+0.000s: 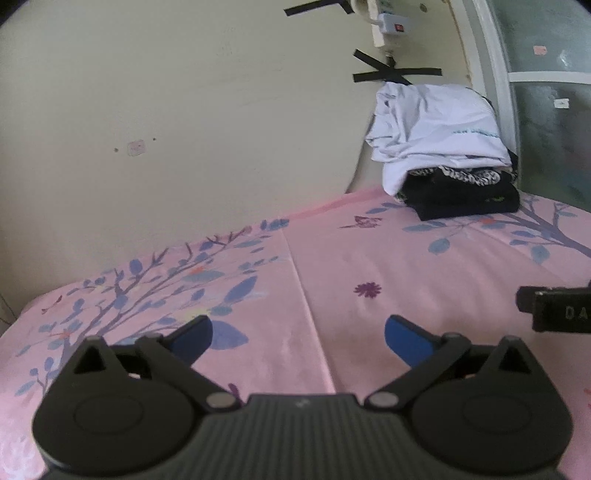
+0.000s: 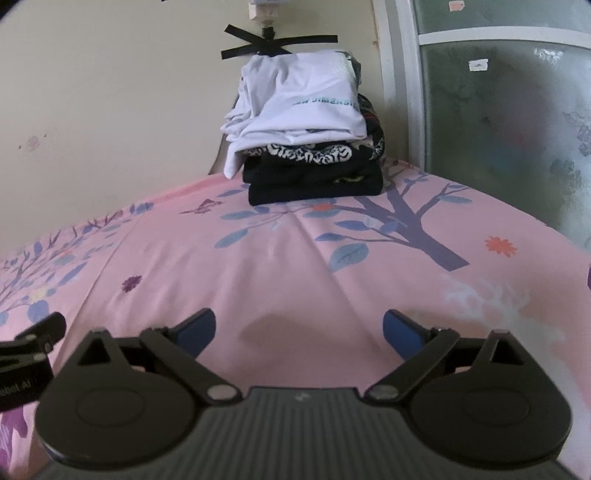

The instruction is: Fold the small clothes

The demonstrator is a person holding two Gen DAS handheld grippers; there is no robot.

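Observation:
A stack of folded clothes (image 2: 306, 147) stands at the far end of the pink floral bedsheet (image 2: 277, 266), against the wall. A white shirt (image 2: 303, 103) with teal lettering lies on top, a black-and-white patterned piece under it, and black garments (image 2: 314, 186) at the bottom. The same stack (image 1: 450, 155) shows far right in the left wrist view. My left gripper (image 1: 298, 332) hovers open over bare sheet (image 1: 332, 266), nothing between its blue pads. My right gripper (image 2: 299, 326) is open too, low over the sheet, well short of the stack.
A cream wall (image 1: 184, 110) runs along the bed's far side, with black tape crosses (image 1: 395, 72) and a white switch box (image 1: 397, 22). A frosted glass door (image 2: 498, 110) in a white frame stands right of the stack. Each gripper's edge (image 1: 554, 310) shows in the other's view.

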